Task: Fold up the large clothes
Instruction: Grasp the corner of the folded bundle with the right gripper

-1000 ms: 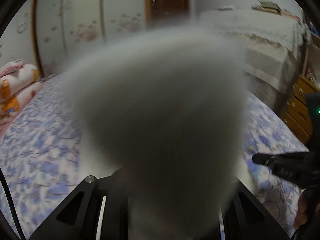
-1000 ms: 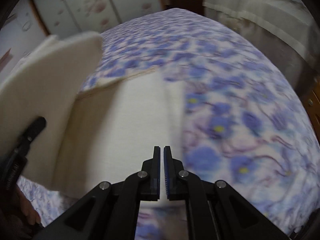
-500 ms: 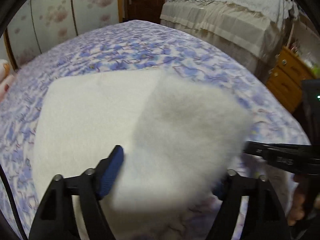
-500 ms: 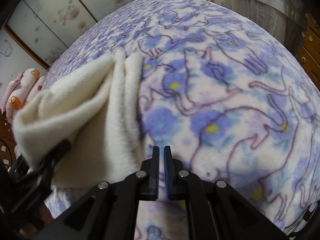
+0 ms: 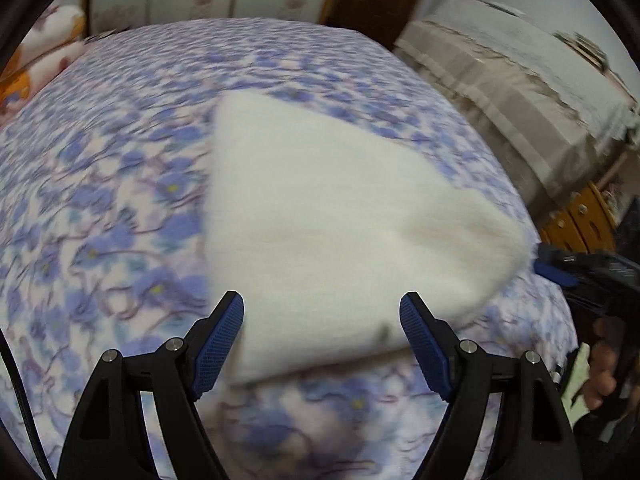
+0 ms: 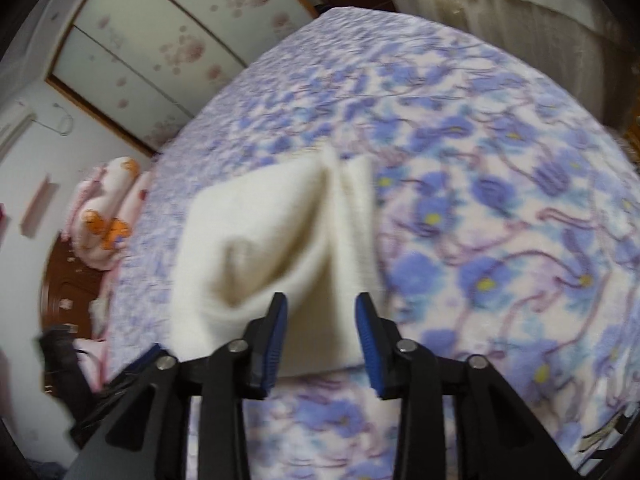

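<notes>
A cream fleece garment [image 5: 332,216] lies folded on the bed with the blue flowered blanket [image 5: 100,208]. My left gripper [image 5: 322,320] is open and empty, its jaws wide apart just in front of the garment's near edge. In the right wrist view the garment [image 6: 280,232] shows as a thick fold with a sagging top layer. My right gripper [image 6: 322,320] is open and empty at the garment's near edge. The right gripper's blue tip [image 5: 556,272] shows at the garment's right corner in the left wrist view.
A second bed with a beige cover [image 5: 520,72] stands at the right, with a wooden dresser [image 5: 580,220] beside it. Pink and orange bedding [image 6: 108,216] lies at the bed's head. A wardrobe with flowered doors [image 6: 160,52] stands behind.
The left gripper let go of the garment's folded-over part, which now lies flat. The right gripper went from shut to open. Both grippers have drawn back from the garment.
</notes>
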`<state>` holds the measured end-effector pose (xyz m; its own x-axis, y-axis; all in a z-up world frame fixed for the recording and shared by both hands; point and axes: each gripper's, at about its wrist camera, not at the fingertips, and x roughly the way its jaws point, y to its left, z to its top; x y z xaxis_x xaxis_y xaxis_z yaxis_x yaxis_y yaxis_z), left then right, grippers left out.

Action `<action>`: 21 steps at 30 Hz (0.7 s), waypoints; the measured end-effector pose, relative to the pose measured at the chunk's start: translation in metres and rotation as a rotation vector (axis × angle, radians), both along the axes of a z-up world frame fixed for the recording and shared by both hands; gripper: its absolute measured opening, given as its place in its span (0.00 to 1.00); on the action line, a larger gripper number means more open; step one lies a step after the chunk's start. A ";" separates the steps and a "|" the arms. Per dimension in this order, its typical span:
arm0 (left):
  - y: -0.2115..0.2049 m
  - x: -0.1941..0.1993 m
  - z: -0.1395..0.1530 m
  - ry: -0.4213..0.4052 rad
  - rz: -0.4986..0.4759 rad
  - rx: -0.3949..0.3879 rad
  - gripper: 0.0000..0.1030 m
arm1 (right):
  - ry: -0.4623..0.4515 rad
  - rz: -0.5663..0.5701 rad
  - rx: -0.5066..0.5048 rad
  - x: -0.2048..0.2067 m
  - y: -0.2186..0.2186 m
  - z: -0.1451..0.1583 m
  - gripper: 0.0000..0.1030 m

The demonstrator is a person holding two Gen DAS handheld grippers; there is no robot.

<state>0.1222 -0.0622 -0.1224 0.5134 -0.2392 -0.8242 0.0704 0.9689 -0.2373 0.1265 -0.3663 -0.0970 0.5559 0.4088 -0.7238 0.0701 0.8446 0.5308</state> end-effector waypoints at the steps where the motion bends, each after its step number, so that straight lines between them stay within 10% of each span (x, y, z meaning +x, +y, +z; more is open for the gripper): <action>1: 0.009 0.001 -0.003 0.013 0.019 0.006 0.77 | -0.005 0.022 0.021 0.003 0.006 0.004 0.54; 15: 0.055 0.037 -0.038 0.098 0.064 -0.062 0.78 | 0.275 0.176 -0.040 0.081 0.068 -0.026 0.60; 18: 0.056 0.044 -0.042 0.109 0.067 -0.083 0.81 | 0.311 0.221 0.011 0.092 0.075 -0.045 0.28; 21: 0.056 0.051 -0.043 0.115 0.067 -0.092 0.81 | 0.286 0.235 -0.038 0.094 0.079 -0.049 0.19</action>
